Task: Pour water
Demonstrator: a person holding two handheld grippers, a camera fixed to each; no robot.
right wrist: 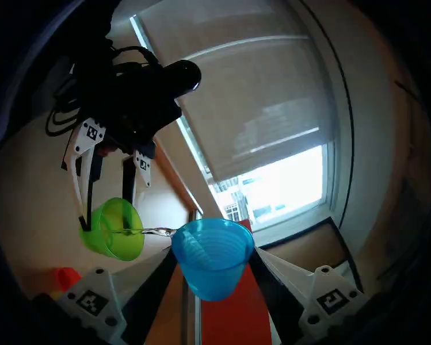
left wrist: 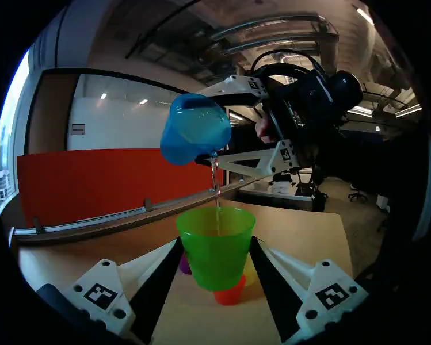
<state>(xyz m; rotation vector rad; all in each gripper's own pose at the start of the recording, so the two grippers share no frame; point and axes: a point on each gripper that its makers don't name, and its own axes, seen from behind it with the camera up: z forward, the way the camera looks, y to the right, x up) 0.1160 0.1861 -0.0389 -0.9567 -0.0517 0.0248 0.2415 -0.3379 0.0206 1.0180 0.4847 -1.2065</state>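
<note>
Water falls thinly from the tilted blue cup, clamped in the right gripper, into the green cup pinched by the left gripper over the table. The left gripper view catches an orange cup and a purple cup behind; the right gripper view, a bright window.

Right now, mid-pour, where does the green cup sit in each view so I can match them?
Left gripper view: the green cup is at centre bottom, upright, between the near jaws.
Right gripper view: the green cup is at lower left, clamped in the far jaws.
Shared landmark: the blue cup, with the water stream running from its lip into the green cup.
</note>
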